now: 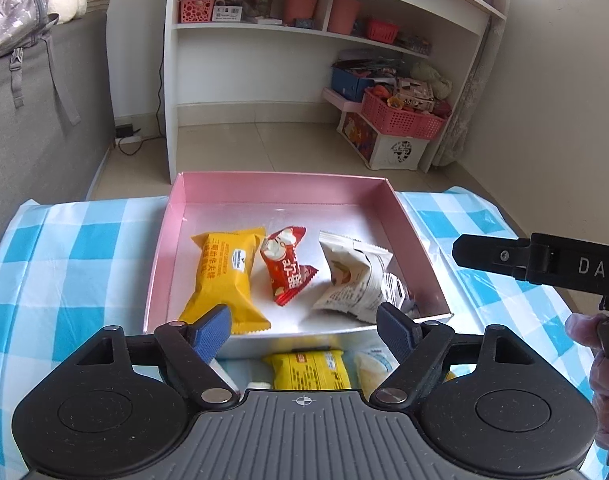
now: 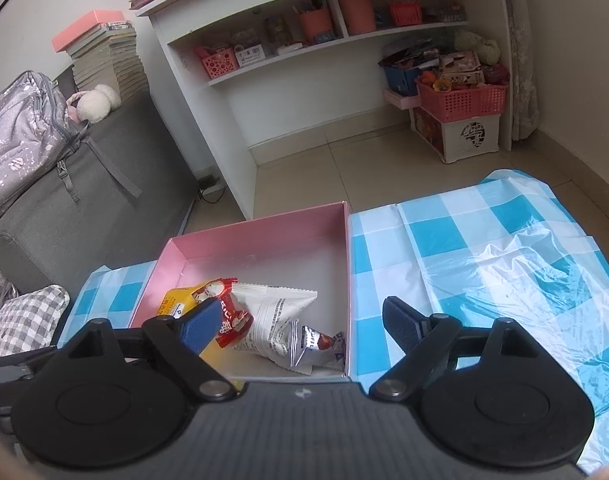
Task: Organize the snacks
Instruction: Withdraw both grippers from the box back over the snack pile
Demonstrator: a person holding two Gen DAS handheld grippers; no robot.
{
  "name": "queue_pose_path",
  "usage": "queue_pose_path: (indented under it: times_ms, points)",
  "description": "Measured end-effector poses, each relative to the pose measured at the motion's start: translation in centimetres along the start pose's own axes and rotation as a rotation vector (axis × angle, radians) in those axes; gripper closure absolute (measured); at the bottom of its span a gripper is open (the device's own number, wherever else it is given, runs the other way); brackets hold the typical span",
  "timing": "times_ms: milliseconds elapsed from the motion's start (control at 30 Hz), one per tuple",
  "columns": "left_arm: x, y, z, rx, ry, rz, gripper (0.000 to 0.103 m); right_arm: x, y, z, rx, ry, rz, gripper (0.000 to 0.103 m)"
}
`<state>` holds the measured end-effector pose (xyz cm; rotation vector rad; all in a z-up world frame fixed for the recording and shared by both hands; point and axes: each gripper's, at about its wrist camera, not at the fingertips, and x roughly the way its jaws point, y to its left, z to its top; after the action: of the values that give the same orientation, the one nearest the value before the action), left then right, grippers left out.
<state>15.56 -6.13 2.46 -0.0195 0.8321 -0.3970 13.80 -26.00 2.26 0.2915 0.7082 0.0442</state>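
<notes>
Snack box (image 1: 404,216) just beyond left tool (image 1: 304,330)

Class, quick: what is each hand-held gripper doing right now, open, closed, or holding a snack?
Left hand-held gripper: open, holding nothing, above the pink box.
Right hand-held gripper: open, holding nothing.
</notes>
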Motion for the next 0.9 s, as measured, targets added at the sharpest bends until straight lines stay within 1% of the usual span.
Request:
queue_pose_path:
  times_ms: [333,633,800,900]
  points:
    - [-4.2,-0.4,-3.1,0.039,0.02,0.012,0.013,-3.3,1.1,-1.9,-0.05,0.01,0.005,0.01]
    - [-6.7,-0.4,-6.1,0.068,0.036,0.03,0.007,-4.9,2.2,-3.7,-0.103,0.014,0.009,0.004]
    - [-7.7,0.1,-7.8,0.056,0.029,0.034,0.004,-5.3,2.3,-5.2,-0.132,0.015,0.009,0.001]
    - [-8.2,0.8,-9.0,0.044,0.009,0.032,0.002,-5.5,2.1,-6.1,-0.142,0.005,-0.005,0.0]
